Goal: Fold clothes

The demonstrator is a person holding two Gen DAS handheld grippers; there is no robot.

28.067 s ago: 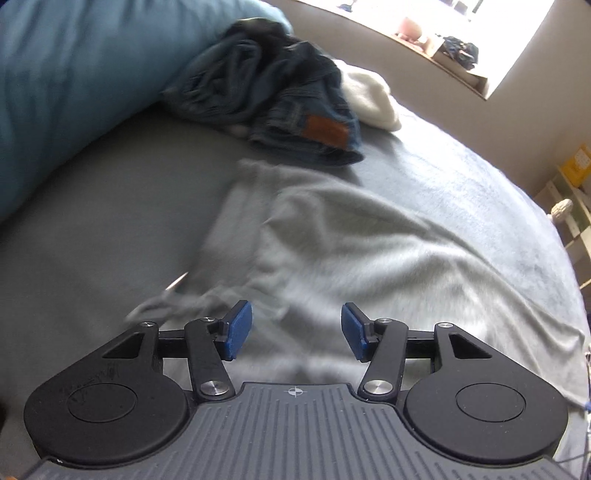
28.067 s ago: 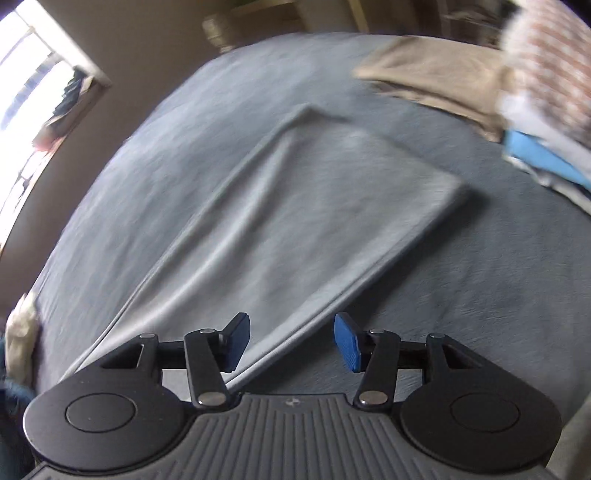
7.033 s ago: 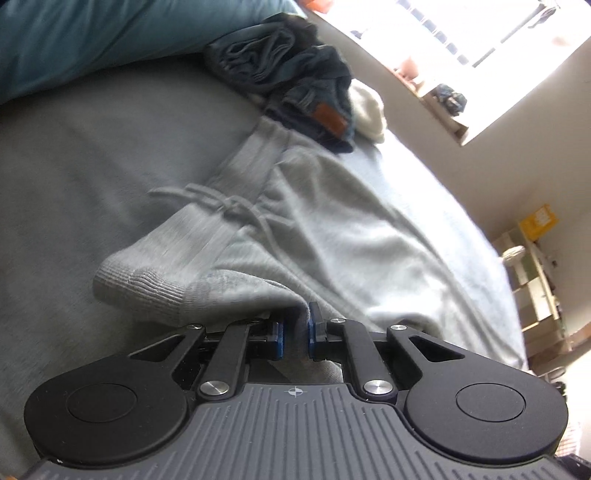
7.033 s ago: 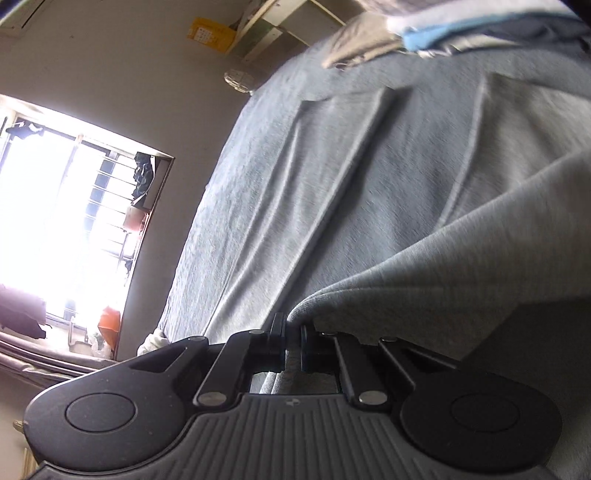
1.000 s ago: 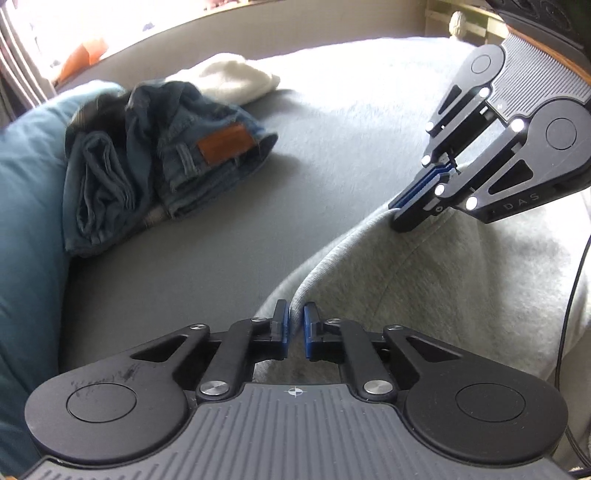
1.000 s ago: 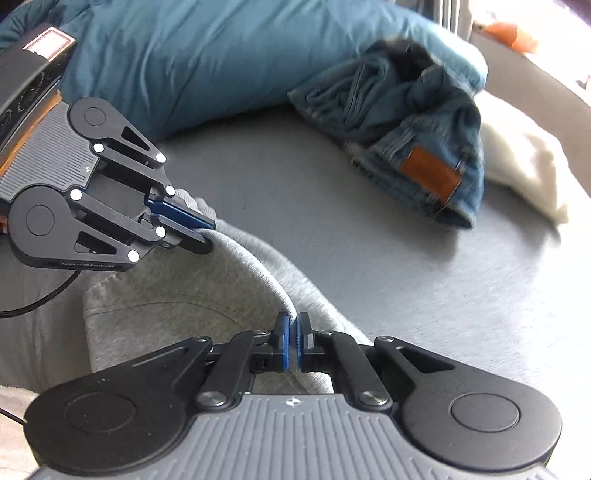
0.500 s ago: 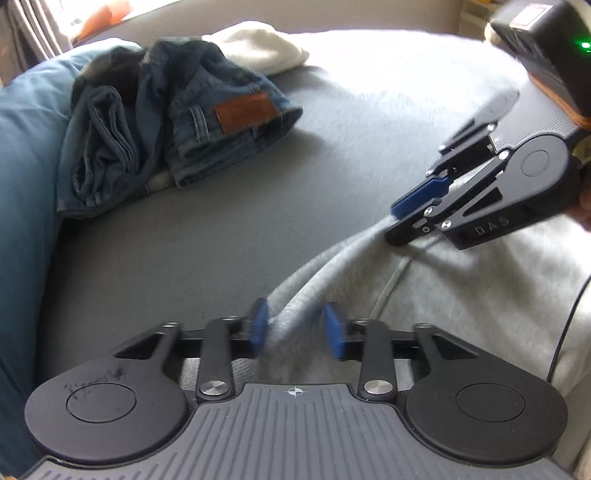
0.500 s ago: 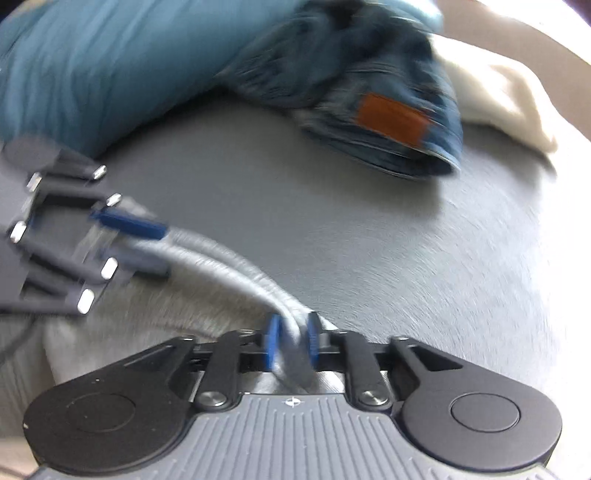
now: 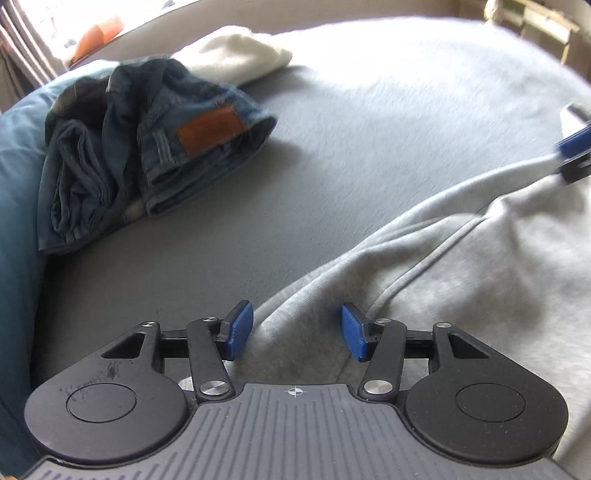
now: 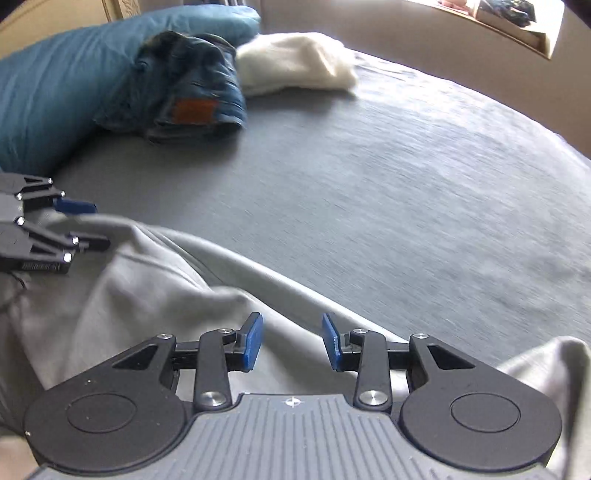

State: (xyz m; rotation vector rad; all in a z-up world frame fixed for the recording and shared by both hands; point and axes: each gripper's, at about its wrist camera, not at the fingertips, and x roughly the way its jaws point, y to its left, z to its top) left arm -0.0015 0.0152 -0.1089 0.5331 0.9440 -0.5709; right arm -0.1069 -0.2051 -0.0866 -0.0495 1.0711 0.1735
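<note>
On the bed, both hand-held grippers, left and right, have just opened over the grey sweatpants, gripping nothing. Only the right view shows the windowsill.

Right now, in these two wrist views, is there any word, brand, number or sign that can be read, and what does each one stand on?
Nothing can be read.
Brown patch on the jeans: blank blur in both views.
Small raised marking on the left gripper, seen from the right wrist: too small and blurred.
Crosshair mark on each camera-side gripper body: a symbol, no text.
Scratches on the left gripper's round cover: not lettering.
Grey garment, white cloth: no print visible.
</note>
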